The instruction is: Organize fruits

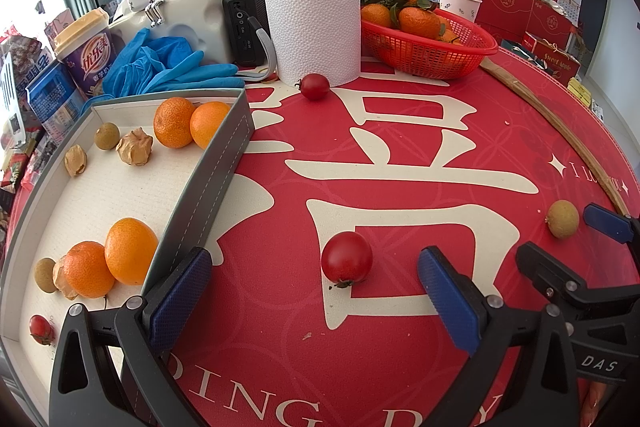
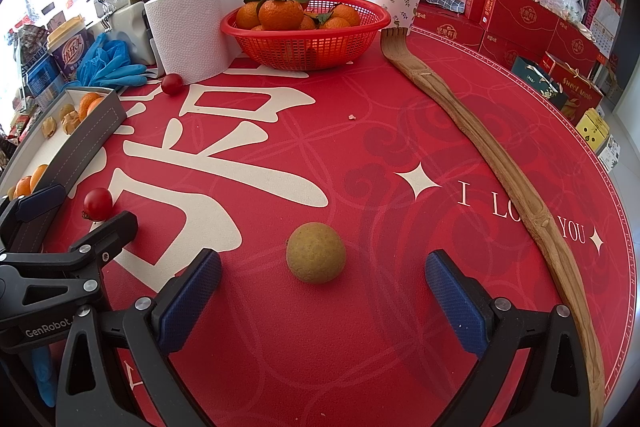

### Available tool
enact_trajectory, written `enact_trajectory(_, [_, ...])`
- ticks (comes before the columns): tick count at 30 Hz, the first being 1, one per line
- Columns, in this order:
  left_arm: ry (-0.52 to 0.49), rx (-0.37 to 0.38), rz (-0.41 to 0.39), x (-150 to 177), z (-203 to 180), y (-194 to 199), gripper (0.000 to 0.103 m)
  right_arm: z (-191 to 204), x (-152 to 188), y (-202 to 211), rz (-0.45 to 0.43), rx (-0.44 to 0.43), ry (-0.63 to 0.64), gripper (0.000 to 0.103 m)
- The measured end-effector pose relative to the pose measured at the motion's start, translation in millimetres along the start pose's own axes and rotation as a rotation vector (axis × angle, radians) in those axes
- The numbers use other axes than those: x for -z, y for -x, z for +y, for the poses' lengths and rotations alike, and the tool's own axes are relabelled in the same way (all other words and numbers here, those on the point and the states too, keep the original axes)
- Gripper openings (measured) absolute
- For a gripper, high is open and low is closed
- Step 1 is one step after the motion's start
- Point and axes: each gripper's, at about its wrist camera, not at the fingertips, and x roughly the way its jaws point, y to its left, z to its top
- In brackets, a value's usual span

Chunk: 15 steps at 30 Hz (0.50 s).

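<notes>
My left gripper (image 1: 316, 297) is open low over the red mat, with a cherry tomato (image 1: 346, 257) lying just ahead between its blue pads. A grey tray (image 1: 216, 163) on the left holds oranges (image 1: 131, 251), longans, husked fruits and a small tomato. A second cherry tomato (image 1: 315, 86) rests against the paper roll. My right gripper (image 2: 322, 301) is open too, with a tan longan (image 2: 315, 252) on the mat between its fingers. In the left wrist view that longan (image 1: 562, 219) sits at the right, beside the right gripper's blue pad.
A white paper roll (image 1: 316, 27) and a red basket (image 2: 306, 43) of leafy oranges stand at the back. A long wooden back scratcher (image 2: 496, 163) lies along the mat's right side. Blue gloves (image 1: 160, 67), a cup and bottles crowd the back left.
</notes>
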Motion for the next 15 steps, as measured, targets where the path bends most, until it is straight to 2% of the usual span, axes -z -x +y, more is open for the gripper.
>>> enact_trajectory(15, [-0.001,0.002,-0.001,0.2,0.0,-0.1,0.102,-7.5,3.5,1.8,0.000,-0.009,0.016,0.102])
